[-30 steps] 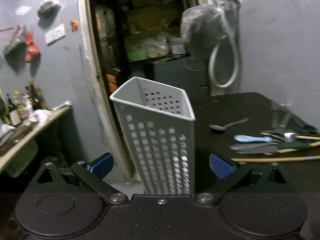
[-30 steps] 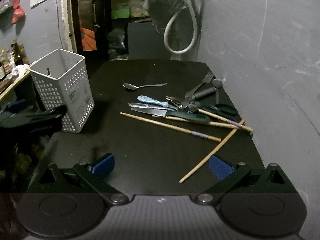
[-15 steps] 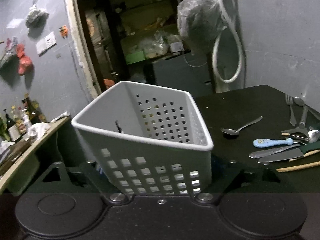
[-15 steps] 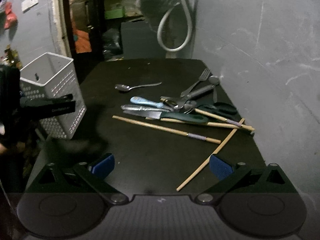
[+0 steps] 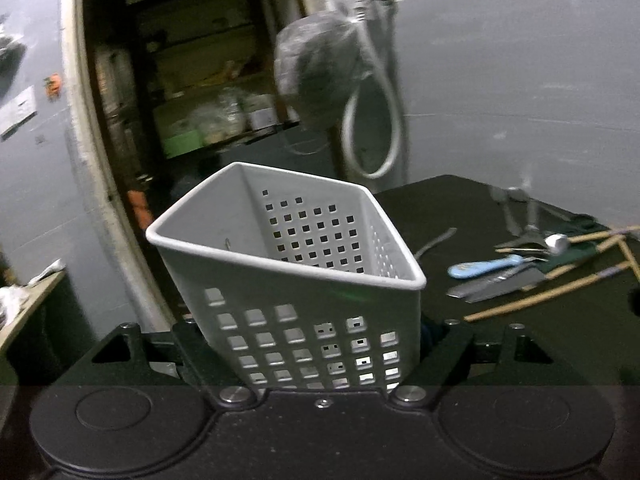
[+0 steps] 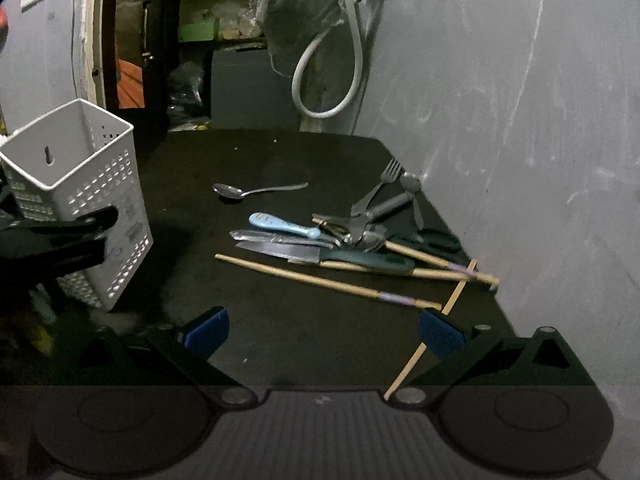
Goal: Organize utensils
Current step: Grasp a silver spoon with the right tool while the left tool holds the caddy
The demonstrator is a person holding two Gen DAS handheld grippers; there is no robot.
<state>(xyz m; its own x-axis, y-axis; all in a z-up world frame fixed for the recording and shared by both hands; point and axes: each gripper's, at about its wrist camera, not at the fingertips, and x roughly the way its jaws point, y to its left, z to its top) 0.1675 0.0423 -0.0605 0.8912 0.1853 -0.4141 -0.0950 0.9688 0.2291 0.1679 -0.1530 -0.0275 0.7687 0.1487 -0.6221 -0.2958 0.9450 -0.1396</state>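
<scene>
Utensils (image 6: pixel 328 240) lie piled ahead of the released right claw (image 6: pixel 324 334) (nearer hand), long axes mostly crosswise on the bench (image 6: pixel 280 160), while the left claw (image 5: pixel 316 344) grasps the tilted basket (image 5: pixel 304 280).

Looped grey hose (image 6: pixel 329 76) against wall (image 6: pixel 500 80)

The white basket (image 5: pixel 304 280) hides the left gripper's fingers pretty much completely, and its bottom is cut off behind the gripper body. Utensil pile (image 5: pixel 540 264) is motion-blurred in the left wrist view. Doorway shelves (image 6: pixel 216 28) are too dark to tell what's there.
</scene>
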